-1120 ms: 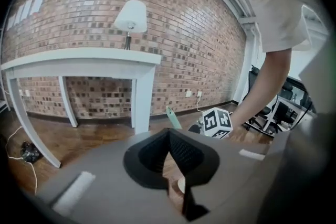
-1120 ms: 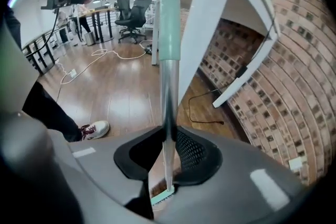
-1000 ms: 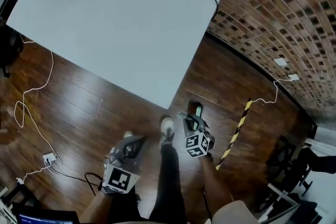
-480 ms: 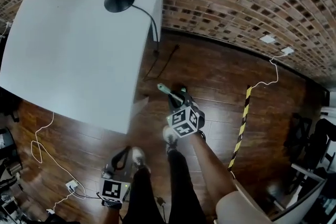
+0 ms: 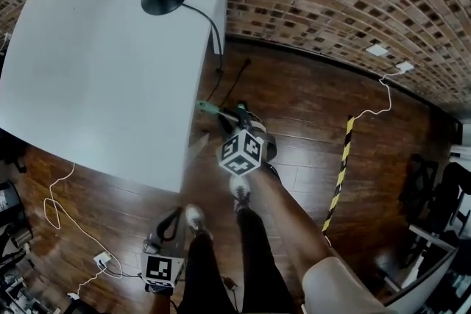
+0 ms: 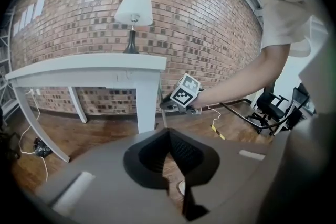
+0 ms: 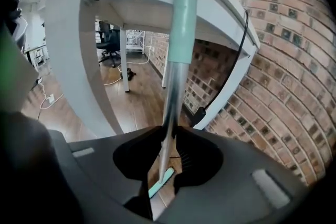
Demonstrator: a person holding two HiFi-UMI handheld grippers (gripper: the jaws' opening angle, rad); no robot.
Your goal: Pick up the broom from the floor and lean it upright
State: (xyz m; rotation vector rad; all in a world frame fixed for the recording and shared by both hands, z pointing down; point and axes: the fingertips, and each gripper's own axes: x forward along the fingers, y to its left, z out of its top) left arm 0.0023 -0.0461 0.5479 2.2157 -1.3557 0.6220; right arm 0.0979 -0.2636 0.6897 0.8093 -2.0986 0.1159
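Right tool [image 7: 168, 136] grips the broom [image 7: 181, 34] handle, jaws just easing wider (left tool [image 6: 169, 134] closed, empty); rest its tip against the tabletop [image 5: 96, 77] edge before releasing

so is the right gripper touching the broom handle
Touching. Right gripper view: the right gripper, whose jaws have just been opening, clamps the broom handle.
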